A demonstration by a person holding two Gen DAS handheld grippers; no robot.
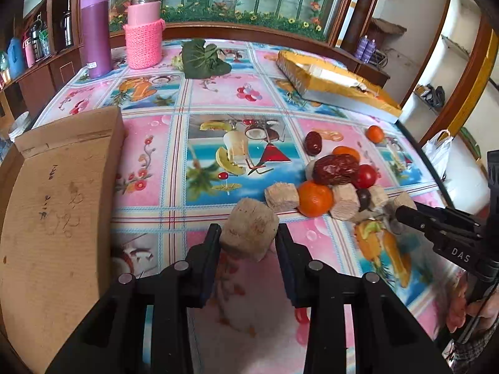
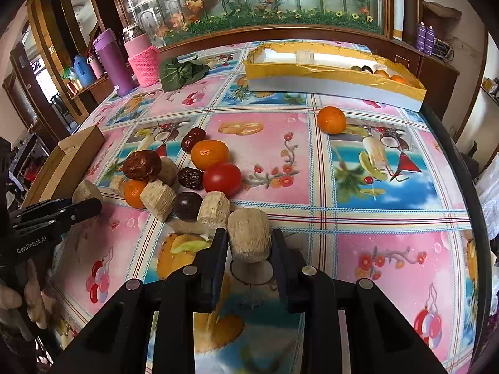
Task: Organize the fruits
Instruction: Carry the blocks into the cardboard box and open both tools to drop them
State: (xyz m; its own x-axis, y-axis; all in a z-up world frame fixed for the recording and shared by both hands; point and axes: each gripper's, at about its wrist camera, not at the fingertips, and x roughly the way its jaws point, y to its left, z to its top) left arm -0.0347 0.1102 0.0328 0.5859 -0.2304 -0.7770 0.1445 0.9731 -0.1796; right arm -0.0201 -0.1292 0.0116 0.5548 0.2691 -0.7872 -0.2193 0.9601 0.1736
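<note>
Each tool has one of the pale, fibrous chunks between its fingers. The left tool is closed on a chunk, both fingers pressed against its sides. The right tool grips another chunk the same way, with a shadow on the counter just under it. The rest of the fruit pile sits just ahead and to the left of the right tool: red dates, small oranges, a cherry tomato, a dark round fruit and more chunks, all touching. From the left tool the pile is ahead to the right. A lone orange lies well ahead of the right tool, near the yellow-lined tray. A cardboard box stands left of the left tool.
</note>
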